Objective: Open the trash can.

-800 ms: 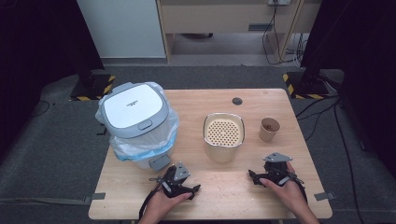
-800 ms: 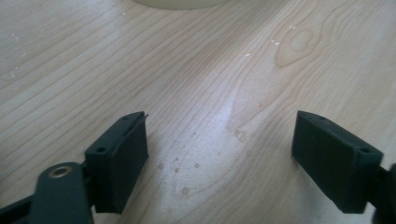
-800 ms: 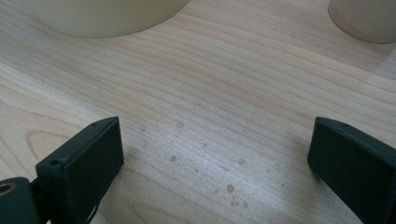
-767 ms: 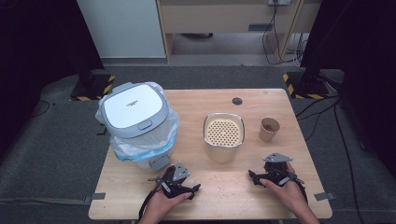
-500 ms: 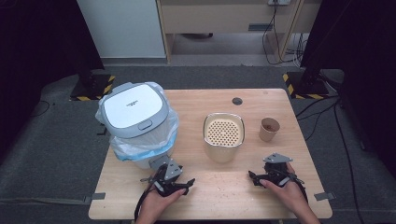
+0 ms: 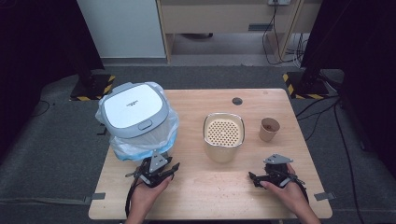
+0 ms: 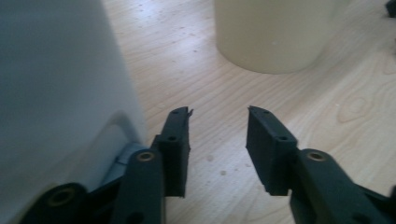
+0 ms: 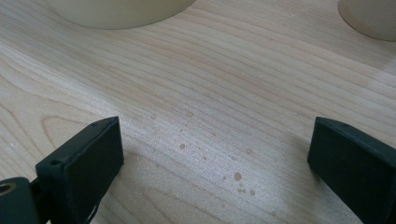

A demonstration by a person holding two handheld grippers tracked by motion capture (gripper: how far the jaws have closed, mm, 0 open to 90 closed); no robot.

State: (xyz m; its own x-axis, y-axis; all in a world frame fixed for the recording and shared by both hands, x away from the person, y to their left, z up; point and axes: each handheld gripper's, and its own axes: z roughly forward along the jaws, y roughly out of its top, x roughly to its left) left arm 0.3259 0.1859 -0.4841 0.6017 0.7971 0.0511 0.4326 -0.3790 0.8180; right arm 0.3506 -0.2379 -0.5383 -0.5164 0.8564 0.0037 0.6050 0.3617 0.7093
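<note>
Probably light and stiff, the cream strainer pot (image 6: 223, 136) suits a rim hold; beside it, left gripper (image 6: 157, 171) fingers sit narrowly apart, right gripper (image 6: 270, 176) fingers wide, both empty.

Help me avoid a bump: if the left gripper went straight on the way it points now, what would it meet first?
Probably the cream container ahead; the left gripper is open over bare table. The white bin lies close alongside, so it might graze that.

The high view looks forward and down over the whole wooden table (image 6: 205, 196). Both gripper views sit low and close, sharing what seems the cream container (image 7: 275, 32) (image 8: 116, 11).
</note>
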